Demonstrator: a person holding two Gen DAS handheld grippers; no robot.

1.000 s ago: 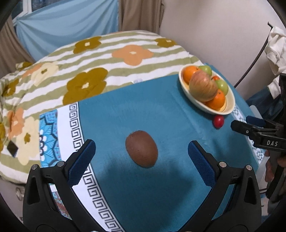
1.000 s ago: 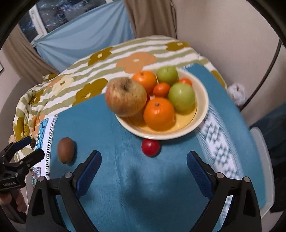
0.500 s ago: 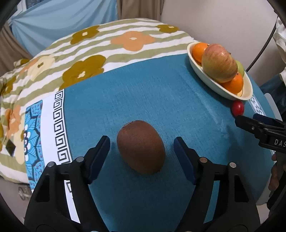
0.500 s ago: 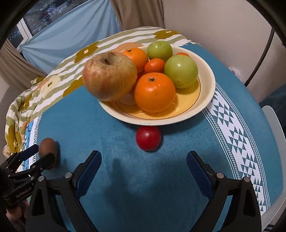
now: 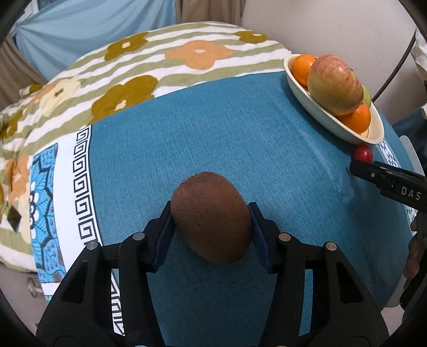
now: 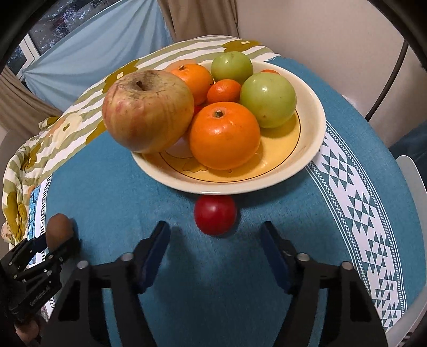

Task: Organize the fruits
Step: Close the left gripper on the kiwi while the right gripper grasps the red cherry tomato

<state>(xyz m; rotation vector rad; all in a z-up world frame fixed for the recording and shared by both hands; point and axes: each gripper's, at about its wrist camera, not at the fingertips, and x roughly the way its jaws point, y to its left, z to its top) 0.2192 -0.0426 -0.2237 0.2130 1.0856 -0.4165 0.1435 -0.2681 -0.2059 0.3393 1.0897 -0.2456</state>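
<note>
Left wrist view: your left claw [image 5: 210, 229] has just closed onto the kiwi [image 5: 211, 216], well left of the bowl [image 6: 307, 157]; lift straight up. Your right claw [image 6: 214, 253], narrowing yet empty, needs to reach forward around the tomato [image 6: 215, 215] beside the bowl.

A plain cream wall [image 6: 320, 29] is seen behind the counter, which is draped with a teal cloth [image 5: 213, 128] and a flowered striped cloth [image 5: 186, 53], while a pale blue curtain [image 6: 93, 50] is hung beside a beige one [image 6: 197, 18] over a dark window [image 6: 50, 26].
</note>
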